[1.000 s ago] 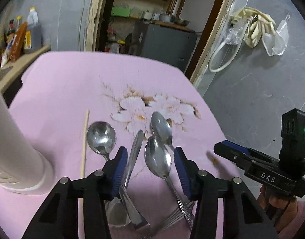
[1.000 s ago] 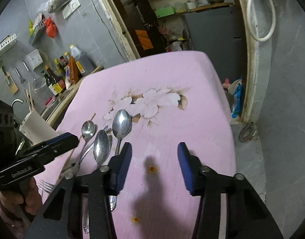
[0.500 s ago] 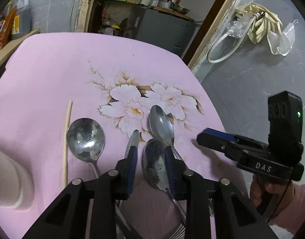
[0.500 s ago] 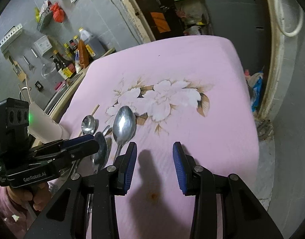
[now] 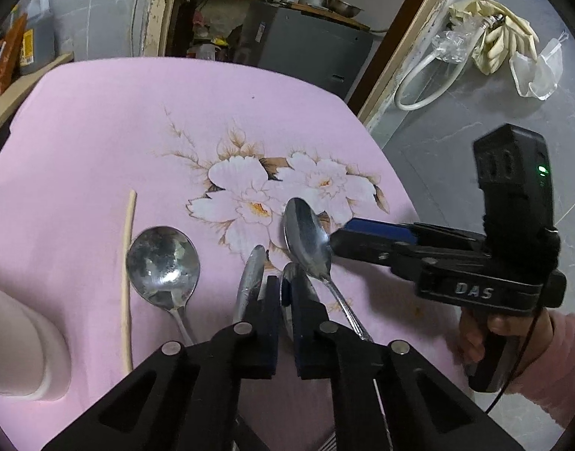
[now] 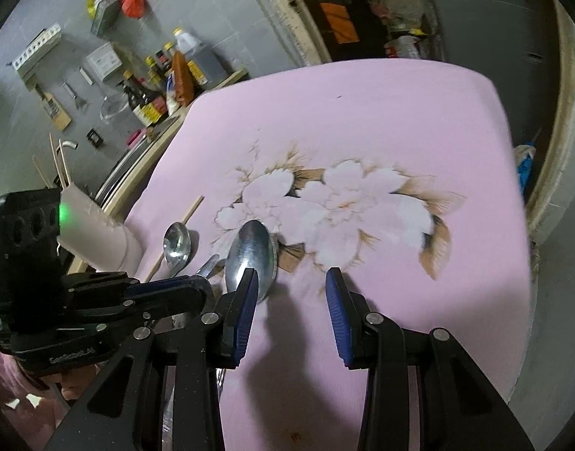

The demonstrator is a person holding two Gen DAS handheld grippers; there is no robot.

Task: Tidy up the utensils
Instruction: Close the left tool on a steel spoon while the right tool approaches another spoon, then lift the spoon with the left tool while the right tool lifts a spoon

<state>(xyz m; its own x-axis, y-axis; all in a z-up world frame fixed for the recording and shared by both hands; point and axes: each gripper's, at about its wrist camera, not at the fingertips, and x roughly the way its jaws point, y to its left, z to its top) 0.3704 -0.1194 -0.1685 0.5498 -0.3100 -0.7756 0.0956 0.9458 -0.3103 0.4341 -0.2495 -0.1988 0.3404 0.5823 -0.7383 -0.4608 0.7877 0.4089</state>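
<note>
Several metal utensils lie on the pink flowered tablecloth (image 5: 99,131). My left gripper (image 5: 281,285) is shut on the bowl of the nearer spoon (image 5: 295,276), which stands on edge between the pads. Just beyond lies a second oval spoon (image 5: 306,233), (image 6: 251,259). My right gripper (image 6: 291,282) is open and empty, its left pad over that spoon's bowl; in the left wrist view its tip (image 5: 338,235) touches the bowl's right rim. A round soup spoon (image 5: 163,263), a metal handle (image 5: 250,278) and a loose chopstick (image 5: 127,274) lie to the left.
A white cylindrical holder (image 5: 17,342), (image 6: 96,233) stands at the table's left edge with chopsticks in it. Sauce bottles (image 6: 174,75) crowd a counter behind it. A person's hand in a pink sleeve (image 5: 513,342) holds the right gripper. The table drops off to grey floor on the right.
The left jaws have closed from wide apart onto the nearer spoon's bowl. The right gripper has swung left across the cloth up to the farther spoon.
</note>
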